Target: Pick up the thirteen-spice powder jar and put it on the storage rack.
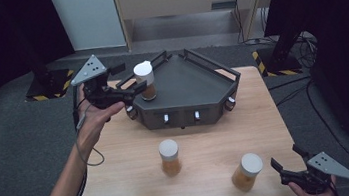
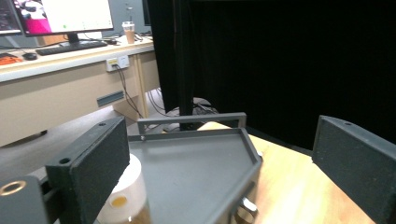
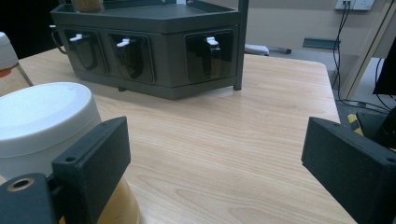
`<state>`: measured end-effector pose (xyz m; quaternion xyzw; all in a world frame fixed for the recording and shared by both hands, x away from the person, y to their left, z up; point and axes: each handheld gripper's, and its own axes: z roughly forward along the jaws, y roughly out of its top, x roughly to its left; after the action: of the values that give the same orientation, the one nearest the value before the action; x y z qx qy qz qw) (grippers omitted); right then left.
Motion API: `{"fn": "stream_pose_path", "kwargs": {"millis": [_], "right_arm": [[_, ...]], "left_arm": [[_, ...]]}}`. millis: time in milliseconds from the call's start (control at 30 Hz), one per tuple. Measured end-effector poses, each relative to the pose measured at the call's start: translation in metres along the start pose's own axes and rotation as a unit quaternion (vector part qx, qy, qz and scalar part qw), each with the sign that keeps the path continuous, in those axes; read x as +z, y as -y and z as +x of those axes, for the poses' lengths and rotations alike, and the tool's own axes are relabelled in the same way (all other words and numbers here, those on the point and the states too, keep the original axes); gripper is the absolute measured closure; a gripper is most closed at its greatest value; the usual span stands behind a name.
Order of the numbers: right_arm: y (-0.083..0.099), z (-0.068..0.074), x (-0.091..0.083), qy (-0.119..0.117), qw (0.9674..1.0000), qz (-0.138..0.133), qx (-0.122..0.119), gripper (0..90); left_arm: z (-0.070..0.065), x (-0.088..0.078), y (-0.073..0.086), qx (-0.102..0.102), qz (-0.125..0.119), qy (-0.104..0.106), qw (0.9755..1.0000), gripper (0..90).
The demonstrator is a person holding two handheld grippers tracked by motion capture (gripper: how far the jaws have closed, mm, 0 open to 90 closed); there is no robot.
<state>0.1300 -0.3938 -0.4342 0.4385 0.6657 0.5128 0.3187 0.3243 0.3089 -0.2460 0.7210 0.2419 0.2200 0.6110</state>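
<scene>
The left gripper (image 1: 129,91) hovers wide open at the left edge of the dark grey rack (image 1: 186,84), and a white-capped jar (image 1: 145,80) stands on the rack just beyond its jaw tips, untouched. The right gripper (image 1: 282,168) rests wide open, another white-capped jar (image 1: 247,171) just left of its jaws.

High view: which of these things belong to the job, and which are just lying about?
In the job: jar on the rack, grey rack, middle jar, right jar, left gripper, right gripper.
Lying about: monitor, keyboard, cup on the desk.
</scene>
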Motion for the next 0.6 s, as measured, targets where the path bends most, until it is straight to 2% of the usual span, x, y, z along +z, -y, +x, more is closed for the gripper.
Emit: {"fn": "stream_pose_path", "kwargs": {"millis": [67, 133, 200, 233, 600], "right_arm": [[0.000, 0.000, 0.000, 0.000, 1.0000, 0.000, 0.000, 7.9], [0.000, 0.000, 0.000, 0.000, 1.0000, 0.000, 0.000, 7.9], [0.000, 0.000, 0.000, 0.000, 1.0000, 0.000, -0.001, 7.9], [0.000, 0.000, 0.000, 0.000, 1.0000, 0.000, -0.001, 7.9], [-0.001, 0.001, 0.000, -0.001, 1.0000, 0.001, -0.002, 7.9]], "left_arm": [[-0.002, -0.010, 0.007, 0.000, -0.001, 0.006, 1.0000, 2.6], [-0.002, -0.013, 0.010, -0.001, -0.002, 0.008, 1.0000, 2.4], [-0.005, -0.027, 0.023, -0.006, -0.005, 0.011, 0.9999, 2.2], [-0.005, -0.027, 0.023, -0.006, -0.005, 0.011, 0.9999, 2.1], [-0.021, -0.064, 0.074, -0.010, -0.003, -0.015, 0.9998, 2.1]]}}
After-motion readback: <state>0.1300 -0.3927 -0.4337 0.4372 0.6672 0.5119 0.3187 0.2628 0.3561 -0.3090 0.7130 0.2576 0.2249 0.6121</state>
